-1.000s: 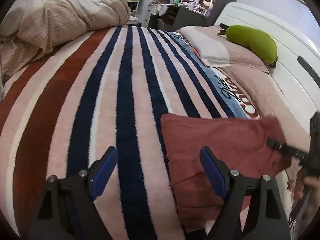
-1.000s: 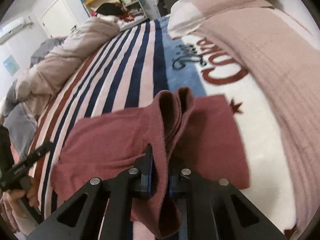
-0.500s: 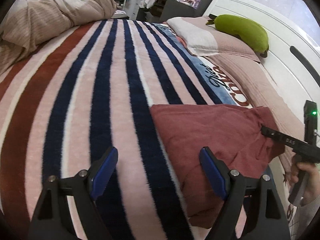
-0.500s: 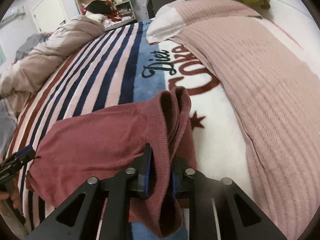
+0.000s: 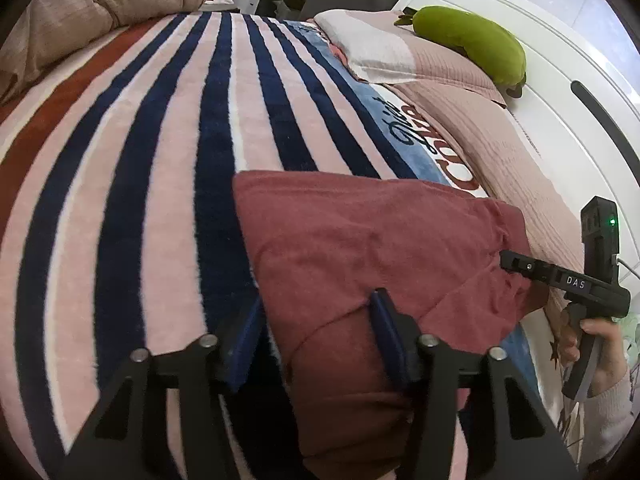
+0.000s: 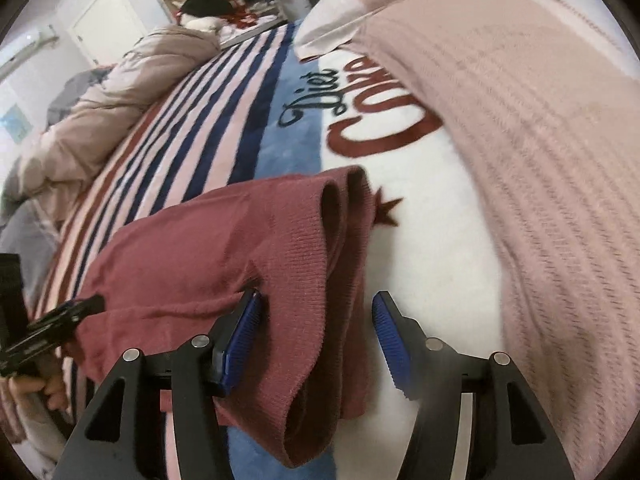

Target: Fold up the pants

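The maroon pants (image 5: 360,240) lie folded on the striped blanket (image 5: 140,160). My left gripper (image 5: 316,332) hangs low over their near left corner. Its jaws are closing with the cloth's edge between them, and the pads are not clamped on it. In the right wrist view my right gripper (image 6: 316,340) is opening. The ribbed hem of the pants (image 6: 312,280) droops loose between its blue pads, and the right pad stands clear of the cloth. The right gripper's tip (image 5: 516,264) also shows at the pants' far right edge. The left gripper's tip (image 6: 80,308) shows at their left edge.
A green plush toy (image 5: 472,44) lies on pink pillows by the white headboard (image 5: 560,60). A pink ribbed cover (image 6: 520,120) runs along the right of the pants. A bunched beige duvet (image 5: 80,0) lies at the far left, with cluttered shelves beyond the bed.
My right gripper opened and released the ribbed hem, which now sags between the pads. My left gripper's jaws narrowed around the pants' corner. Both grippers dropped closer to the bed.
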